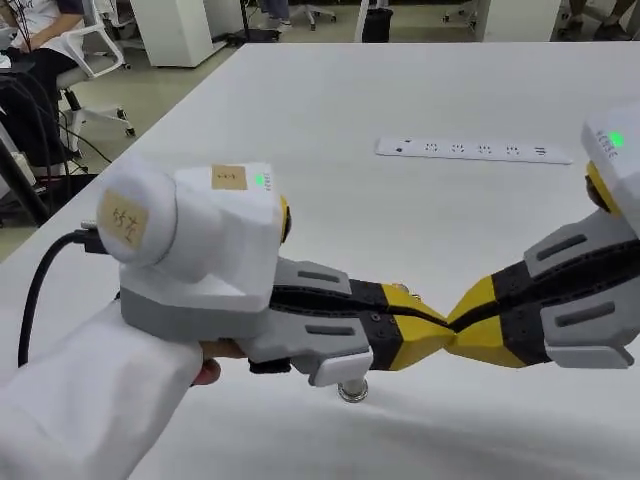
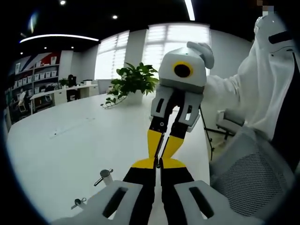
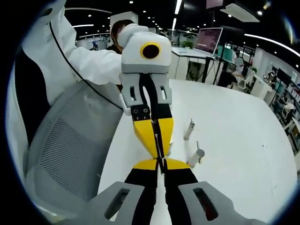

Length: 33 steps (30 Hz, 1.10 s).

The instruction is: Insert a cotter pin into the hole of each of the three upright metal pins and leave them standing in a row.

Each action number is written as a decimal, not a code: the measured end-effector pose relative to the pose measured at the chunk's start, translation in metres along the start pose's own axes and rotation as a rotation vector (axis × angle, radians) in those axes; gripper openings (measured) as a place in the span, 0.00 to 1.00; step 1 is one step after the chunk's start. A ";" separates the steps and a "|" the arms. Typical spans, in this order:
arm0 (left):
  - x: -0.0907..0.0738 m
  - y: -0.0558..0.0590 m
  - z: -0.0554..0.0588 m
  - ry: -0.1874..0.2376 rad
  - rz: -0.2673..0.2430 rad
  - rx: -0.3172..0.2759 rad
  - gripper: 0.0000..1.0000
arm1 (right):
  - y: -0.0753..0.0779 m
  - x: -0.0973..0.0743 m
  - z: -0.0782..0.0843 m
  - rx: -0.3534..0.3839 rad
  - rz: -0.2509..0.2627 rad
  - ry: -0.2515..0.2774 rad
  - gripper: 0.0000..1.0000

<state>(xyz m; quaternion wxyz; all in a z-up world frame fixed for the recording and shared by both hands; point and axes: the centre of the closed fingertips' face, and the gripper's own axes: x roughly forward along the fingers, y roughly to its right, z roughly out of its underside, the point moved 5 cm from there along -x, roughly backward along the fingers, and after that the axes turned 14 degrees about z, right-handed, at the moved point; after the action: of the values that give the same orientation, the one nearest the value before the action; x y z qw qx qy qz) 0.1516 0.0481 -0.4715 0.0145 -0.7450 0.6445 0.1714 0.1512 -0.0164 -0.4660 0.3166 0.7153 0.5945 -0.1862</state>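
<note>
On the white desk, your left gripper and right gripper meet tip to tip, fingers pressed narrow; anything pinched is hidden. The metal pins stand beside the left gripper: stiff, likely tippy. Pinch the light cotter pin's loop.

The head view is looking steeply down from close above the bench, taking in its left edge. The left hand-held gripper and right hand-held gripper are pointing tip to tip, so their views are facing each other, low over the bench and very close. All three are sharing those meeting tips.
</note>
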 end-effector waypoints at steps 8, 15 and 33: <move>-0.002 0.003 0.000 -0.007 0.018 0.017 0.00 | 0.003 -0.002 0.004 -0.044 -0.017 0.000 0.00; -0.002 0.005 0.000 -0.010 0.032 0.027 0.00 | 0.003 -0.004 0.006 -0.056 -0.026 0.005 0.00; 0.000 0.010 0.001 -0.001 0.054 0.033 0.00 | 0.004 -0.010 0.008 -0.082 -0.032 -0.008 0.00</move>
<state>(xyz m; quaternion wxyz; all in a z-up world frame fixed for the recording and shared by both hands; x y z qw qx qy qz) 0.1417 0.0471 -0.4705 0.0223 -0.7270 0.6670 0.1614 0.1540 -0.0296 -0.4646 0.3449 0.6914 0.6118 -0.1694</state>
